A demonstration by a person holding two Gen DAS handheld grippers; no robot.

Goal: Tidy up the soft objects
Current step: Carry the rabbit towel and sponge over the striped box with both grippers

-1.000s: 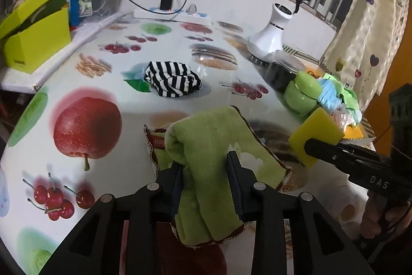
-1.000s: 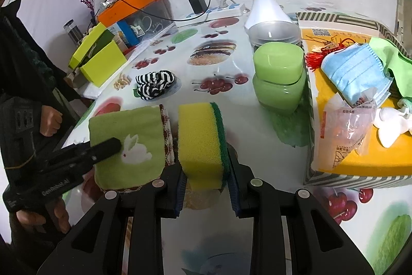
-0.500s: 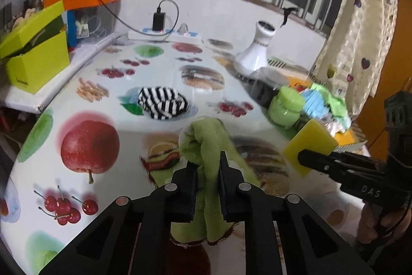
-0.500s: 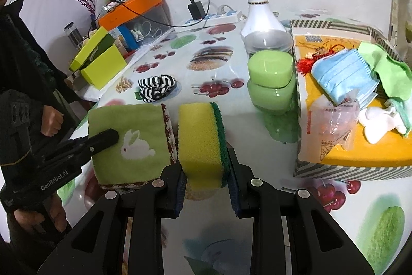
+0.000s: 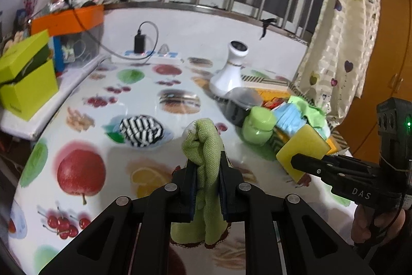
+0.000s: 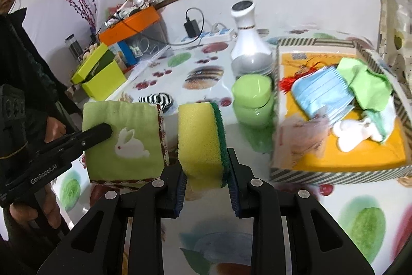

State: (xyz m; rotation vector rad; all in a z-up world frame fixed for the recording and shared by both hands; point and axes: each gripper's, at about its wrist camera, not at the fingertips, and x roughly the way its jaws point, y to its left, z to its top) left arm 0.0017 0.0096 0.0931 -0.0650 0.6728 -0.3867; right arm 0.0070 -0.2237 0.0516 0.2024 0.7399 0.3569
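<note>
My left gripper [image 5: 207, 173] is shut on a green towel [image 5: 204, 146] with a white rabbit on it, lifted off the table; the cloth bunches above the pads and hangs below them. In the right wrist view the same green towel [image 6: 123, 138] hangs flat from the left gripper's fingers [image 6: 99, 132]. My right gripper [image 6: 206, 173] is shut on a yellow sponge [image 6: 198, 138] with a green scouring side, held in the air. That yellow sponge [image 5: 303, 148] also shows at the right of the left wrist view. A striped black-and-white cloth [image 5: 141, 130] lies on the table.
A striped box [image 6: 334, 175] with an orange floor holds a blue face mask [image 6: 322, 94], a green cloth and white pieces. Beside it stand a green jar [image 6: 253, 101] and a white vase [image 6: 248, 53]. Yellow-green boxes [image 5: 25, 84] and a power strip line the far edge.
The left gripper closed on the green towel and lifted it off the table, so the cloth now hangs. The right gripper rose a little with the sponge.
</note>
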